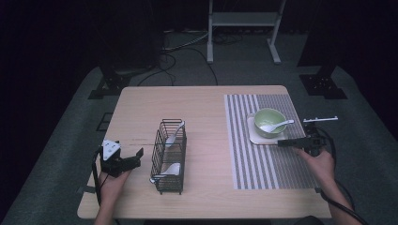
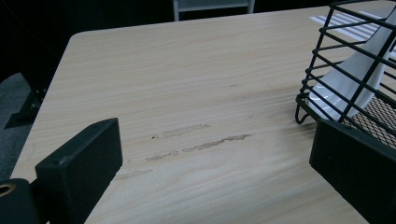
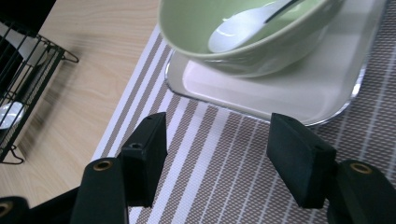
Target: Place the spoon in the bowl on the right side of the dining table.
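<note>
Left gripper (image 1: 133,157) low near table's left edge, jaws wide apart, empty, pointing at wire basket (image 1: 169,157) with two white spoons inside. Right gripper (image 3: 215,154) jaws apart, empty, over striped mat (image 1: 263,159), just short of white tray (image 3: 299,88). Green bowl (image 1: 269,122) on tray holds a white spoon (image 1: 277,125).

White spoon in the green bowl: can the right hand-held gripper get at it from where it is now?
Probably yes. The right hand-held gripper is open just short of the white square tray, and the white spoon lies uncovered in the green bowl.
</note>
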A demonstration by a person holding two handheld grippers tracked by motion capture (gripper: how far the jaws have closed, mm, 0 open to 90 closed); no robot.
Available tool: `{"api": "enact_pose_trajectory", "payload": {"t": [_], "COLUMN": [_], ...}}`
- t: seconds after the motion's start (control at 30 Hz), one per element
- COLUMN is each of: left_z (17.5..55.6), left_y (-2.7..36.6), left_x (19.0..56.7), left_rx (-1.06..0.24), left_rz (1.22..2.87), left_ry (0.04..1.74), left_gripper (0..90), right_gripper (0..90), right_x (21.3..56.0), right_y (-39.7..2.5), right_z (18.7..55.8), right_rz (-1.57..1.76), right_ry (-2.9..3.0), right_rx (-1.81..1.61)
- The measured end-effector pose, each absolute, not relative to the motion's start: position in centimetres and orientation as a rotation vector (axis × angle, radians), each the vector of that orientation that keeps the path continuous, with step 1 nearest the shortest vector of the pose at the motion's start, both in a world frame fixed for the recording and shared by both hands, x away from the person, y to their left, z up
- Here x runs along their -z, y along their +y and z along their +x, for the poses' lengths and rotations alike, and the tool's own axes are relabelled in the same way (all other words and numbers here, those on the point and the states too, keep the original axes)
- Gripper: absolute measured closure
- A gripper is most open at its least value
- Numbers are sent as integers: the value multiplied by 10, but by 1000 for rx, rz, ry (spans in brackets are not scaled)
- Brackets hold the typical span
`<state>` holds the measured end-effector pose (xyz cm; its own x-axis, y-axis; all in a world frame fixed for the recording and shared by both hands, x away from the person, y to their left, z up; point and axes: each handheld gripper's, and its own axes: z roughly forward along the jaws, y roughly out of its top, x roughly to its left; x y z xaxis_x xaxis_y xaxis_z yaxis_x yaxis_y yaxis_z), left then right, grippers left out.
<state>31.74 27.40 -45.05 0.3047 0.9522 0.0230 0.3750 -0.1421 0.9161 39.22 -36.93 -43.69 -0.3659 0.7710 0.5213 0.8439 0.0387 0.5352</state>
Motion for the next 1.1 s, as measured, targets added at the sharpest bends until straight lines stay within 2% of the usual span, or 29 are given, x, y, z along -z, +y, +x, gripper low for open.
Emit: {"api": "enact_pose_trajectory", "payload": {"t": [1.1], "left_z": [317], "left_y": [274], "left_x": [450], "left_rx": [-821], "left_rz": [1690], "left_ry": [1214], "left_gripper": [15], "right_gripper": [345], "right_x": [433], "right_y": [-328], "right_z": [355], "right_rz": [-1506], "right_ry": [-2330], "right_rx": [1314]}}
